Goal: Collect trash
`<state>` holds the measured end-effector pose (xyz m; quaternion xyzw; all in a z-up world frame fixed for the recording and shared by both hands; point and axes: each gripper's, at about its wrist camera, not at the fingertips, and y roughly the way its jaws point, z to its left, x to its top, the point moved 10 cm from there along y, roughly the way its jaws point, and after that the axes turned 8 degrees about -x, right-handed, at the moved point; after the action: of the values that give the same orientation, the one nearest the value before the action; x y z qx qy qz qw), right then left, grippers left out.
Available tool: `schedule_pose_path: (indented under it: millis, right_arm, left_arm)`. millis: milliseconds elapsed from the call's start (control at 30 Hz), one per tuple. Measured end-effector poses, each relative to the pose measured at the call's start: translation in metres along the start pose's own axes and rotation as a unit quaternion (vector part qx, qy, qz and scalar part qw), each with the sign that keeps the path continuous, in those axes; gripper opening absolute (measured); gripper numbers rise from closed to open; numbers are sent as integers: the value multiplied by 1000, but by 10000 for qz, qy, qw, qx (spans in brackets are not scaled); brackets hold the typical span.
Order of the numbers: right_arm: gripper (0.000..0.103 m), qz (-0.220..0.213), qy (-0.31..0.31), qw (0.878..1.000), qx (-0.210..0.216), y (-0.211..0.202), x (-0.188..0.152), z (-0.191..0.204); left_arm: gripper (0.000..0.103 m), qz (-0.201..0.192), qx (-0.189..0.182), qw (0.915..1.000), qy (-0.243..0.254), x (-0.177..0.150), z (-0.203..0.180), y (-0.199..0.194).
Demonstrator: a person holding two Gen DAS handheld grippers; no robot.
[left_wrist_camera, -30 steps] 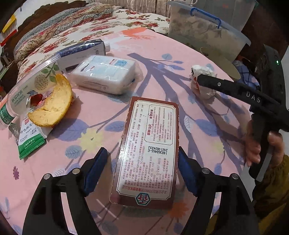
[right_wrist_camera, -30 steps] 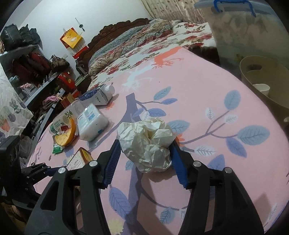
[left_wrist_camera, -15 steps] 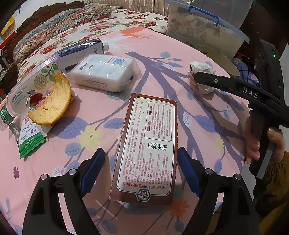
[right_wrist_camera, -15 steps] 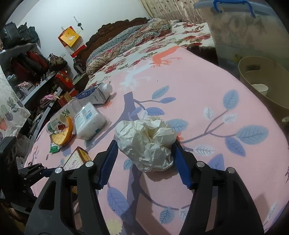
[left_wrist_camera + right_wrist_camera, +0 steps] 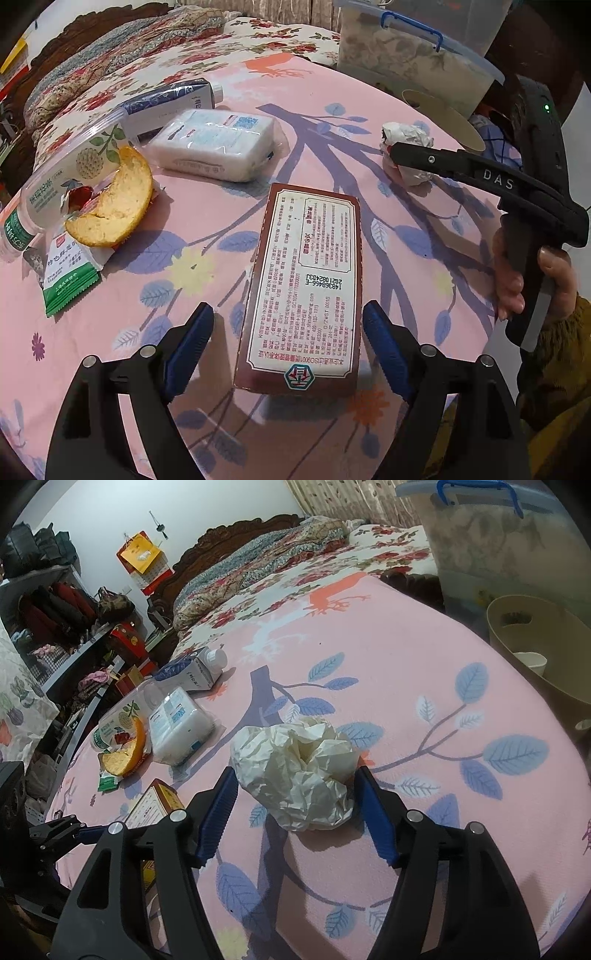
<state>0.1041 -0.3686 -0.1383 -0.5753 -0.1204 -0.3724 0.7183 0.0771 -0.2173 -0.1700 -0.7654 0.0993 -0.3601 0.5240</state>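
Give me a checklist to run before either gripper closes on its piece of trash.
1. Box lies between the left gripper pads: ok.
2. Left jaws stand wider than the box, gaps on both sides: ok.
3. Paper ball sits between the right gripper pads: ok.
4. Right pads clear of the paper: cannot tell, they are very close.
5. Bin open, past the table edge: ok.
6. Orange peel, tissue pack and carton clear of both grippers: ok.
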Motion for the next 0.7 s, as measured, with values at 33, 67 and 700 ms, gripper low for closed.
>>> schedule_pose_path:
  millis: [33, 67, 700]
  right_arm:
    - [67, 2, -1, 10000, -4, 0, 0, 0]
    - [67, 3, 1, 10000, 0, 0, 0, 0]
    - [48, -165, -318, 9994, -6, -5, 1, 9]
  left_arm:
    - [79, -6, -6, 10000, 7, 0, 0, 0]
    - [78, -12, -8, 10000, 12, 0, 0, 0]
    - [57, -170, -159, 9997, 126, 5, -8, -7]
